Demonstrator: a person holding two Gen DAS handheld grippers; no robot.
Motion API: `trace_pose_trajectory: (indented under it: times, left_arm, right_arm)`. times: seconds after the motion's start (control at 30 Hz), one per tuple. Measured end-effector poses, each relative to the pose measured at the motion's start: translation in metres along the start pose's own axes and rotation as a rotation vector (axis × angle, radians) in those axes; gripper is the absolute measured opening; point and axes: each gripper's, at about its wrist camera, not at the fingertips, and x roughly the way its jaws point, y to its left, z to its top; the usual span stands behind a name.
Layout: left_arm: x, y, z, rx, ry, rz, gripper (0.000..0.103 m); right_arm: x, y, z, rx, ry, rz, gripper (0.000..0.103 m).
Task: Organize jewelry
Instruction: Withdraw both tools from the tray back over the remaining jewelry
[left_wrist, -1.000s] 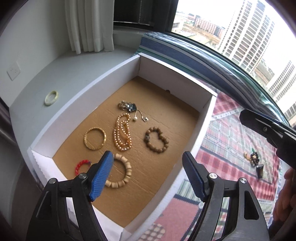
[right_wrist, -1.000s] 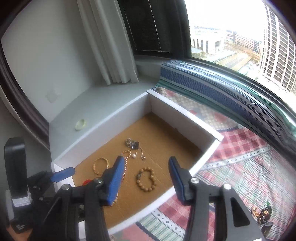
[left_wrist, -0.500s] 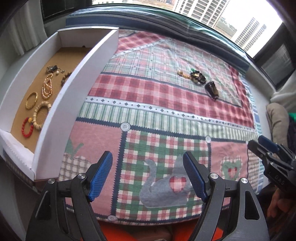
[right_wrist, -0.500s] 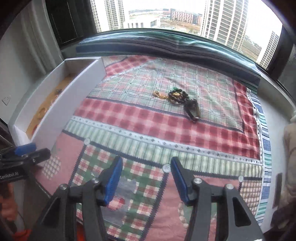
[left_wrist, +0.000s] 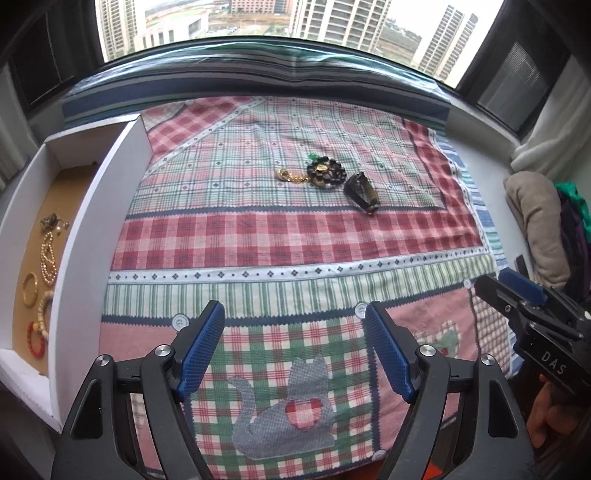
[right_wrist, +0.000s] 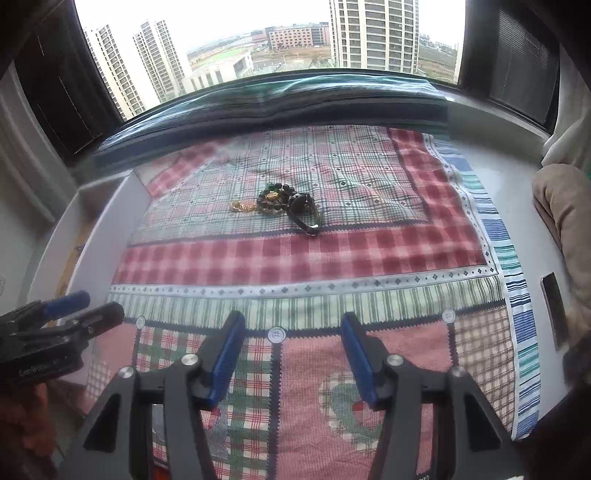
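**Jewelry split between box and quilt; both tools empty**

White box (left_wrist: 92, 229) at far left holds pearl strand (left_wrist: 48, 258), bangle (left_wrist: 29, 290) and red bracelet (left_wrist: 35, 339). Left hand-held gripper (left_wrist: 293, 347) hovers wide open, holding nothing. Mid-quilt (left_wrist: 295, 240): gold chain (left_wrist: 291, 177), dark beaded cluster (left_wrist: 327, 173), possibly a watch (left_wrist: 362, 194). Right hand-held gripper (right_wrist: 291, 358): spread, empty.
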Motion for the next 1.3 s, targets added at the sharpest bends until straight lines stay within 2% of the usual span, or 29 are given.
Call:
trace_pose_trajectory:
  times: [0.33,0.93,1.3]
  left_arm:
    - [0.001,-0.002,0.023,0.015,-0.025,0.028,0.080]
    - [0.013,0.006,0.026,0.019,0.000,0.075,0.080]
    - [0.061,0.022,0.019,-0.017,0.082,0.071,0.080]
  right_arm:
    - [0.002,0.003,0.026,0.025,-0.044,0.030,0.055]
    - [0.008,0.009,0.038,0.007,-0.037,0.035,0.055]
    - [0.041,-0.005,0.028,0.019,0.026,0.023,0.055]
